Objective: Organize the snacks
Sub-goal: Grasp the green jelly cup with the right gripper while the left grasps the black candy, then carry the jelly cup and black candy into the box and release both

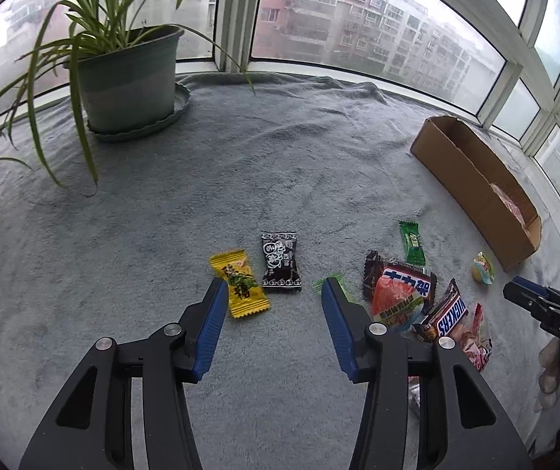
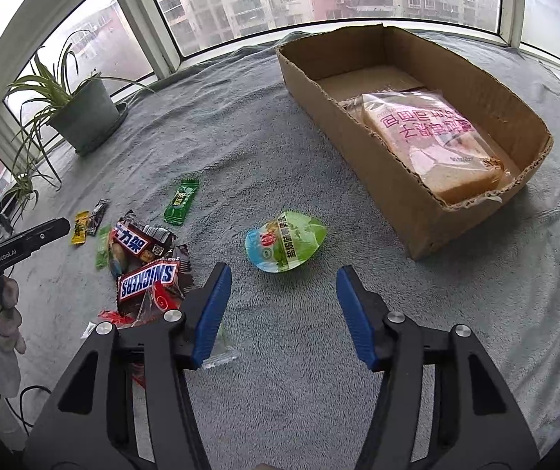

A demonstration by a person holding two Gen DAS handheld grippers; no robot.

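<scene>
My left gripper (image 1: pixel 274 284) is open and empty above the grey blanket, with a yellow candy (image 1: pixel 240 284) by its left finger and a black candy (image 1: pixel 280 260) just beyond. A pile with a Snickers bar (image 1: pixel 446 313) lies to its right. My right gripper (image 2: pixel 283 270) is open and empty, just short of a green-and-blue round snack pack (image 2: pixel 285 241). A cardboard box (image 2: pixel 358 133) at the right holds a wrapped bread pack (image 2: pixel 432 137). A green candy stick (image 2: pixel 180 201) lies apart from the pile.
A potted spider plant (image 1: pixel 123 74) stands at the back left on the blanket (image 1: pixel 240 164). Windows ring the far edge. The other gripper shows at the right edge of the left wrist view (image 1: pixel 546 305).
</scene>
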